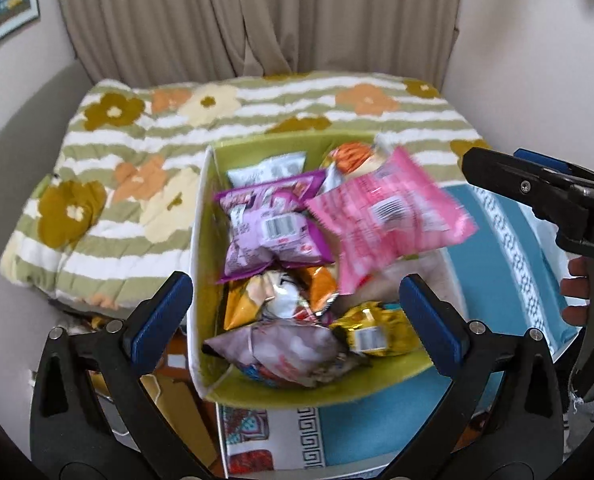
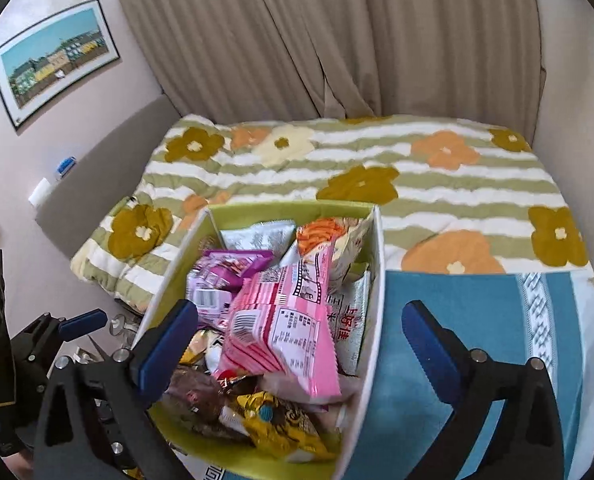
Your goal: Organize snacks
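A green-lined white box (image 1: 202,240) (image 2: 373,280) on the bed holds several snack packets. A pink packet (image 1: 389,216) (image 2: 285,320) lies blurred on top of the pile, touching neither gripper. A purple packet (image 1: 273,228) (image 2: 225,276) lies beside it, a gold one (image 1: 373,332) (image 2: 281,428) at the near end. My left gripper (image 1: 297,320) is open and empty over the box's near end. My right gripper (image 2: 297,344) is open and empty over the box's right wall; it also shows at the right of the left wrist view (image 1: 537,188).
The box stands on a blue patterned cloth (image 1: 509,264) (image 2: 477,320) on a floral striped blanket (image 1: 137,176) (image 2: 437,184). Beige curtains (image 2: 317,40) hang behind the bed. A framed picture (image 2: 57,60) hangs on the left wall. Clutter lies on the floor at left (image 1: 169,392).
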`<state>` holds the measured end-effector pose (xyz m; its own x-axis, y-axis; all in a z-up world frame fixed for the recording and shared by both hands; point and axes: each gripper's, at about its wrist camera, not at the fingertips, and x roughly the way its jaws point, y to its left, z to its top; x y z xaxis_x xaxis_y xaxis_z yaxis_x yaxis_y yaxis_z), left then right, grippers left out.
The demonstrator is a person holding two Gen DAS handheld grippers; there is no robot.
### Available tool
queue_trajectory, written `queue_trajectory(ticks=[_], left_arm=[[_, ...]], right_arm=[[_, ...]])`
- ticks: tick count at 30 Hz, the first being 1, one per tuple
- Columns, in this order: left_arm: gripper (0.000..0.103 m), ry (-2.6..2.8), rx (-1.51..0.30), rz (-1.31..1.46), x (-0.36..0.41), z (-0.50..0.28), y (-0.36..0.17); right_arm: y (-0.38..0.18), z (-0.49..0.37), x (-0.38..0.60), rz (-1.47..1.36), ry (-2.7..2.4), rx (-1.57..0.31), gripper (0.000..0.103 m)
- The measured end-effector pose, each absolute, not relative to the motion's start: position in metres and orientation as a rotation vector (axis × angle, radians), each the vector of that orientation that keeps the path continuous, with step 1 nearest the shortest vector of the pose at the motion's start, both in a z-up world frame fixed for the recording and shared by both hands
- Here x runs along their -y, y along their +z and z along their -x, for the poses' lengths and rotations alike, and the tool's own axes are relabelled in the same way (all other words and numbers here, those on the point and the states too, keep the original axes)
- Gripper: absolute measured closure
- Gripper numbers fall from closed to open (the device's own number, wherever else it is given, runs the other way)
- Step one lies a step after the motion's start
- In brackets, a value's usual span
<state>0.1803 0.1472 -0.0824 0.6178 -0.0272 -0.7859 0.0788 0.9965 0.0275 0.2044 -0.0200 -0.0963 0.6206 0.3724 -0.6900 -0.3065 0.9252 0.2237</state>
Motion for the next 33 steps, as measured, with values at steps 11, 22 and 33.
queue_trajectory(ticks=[11,22,33], left_arm=[[0.001,-0.006,-0.735,-0.033,-0.09,-0.093,-0.017],[0.0,0.044,-0.615,-0.021,-0.055,-0.013,0.006],[0.0,0.018,-0.597,-0.047,-0.038,0.01,0.005]], right_arm=[[-0.035,-0.11,0.091,-0.016,0.271,-0.667,0.001],[-0.028,-0.021,0.152,0.009,0.12,-0.605,0.001],[-0.03,0.005,0.17,0.003,0.068,-0.589,0.001]])
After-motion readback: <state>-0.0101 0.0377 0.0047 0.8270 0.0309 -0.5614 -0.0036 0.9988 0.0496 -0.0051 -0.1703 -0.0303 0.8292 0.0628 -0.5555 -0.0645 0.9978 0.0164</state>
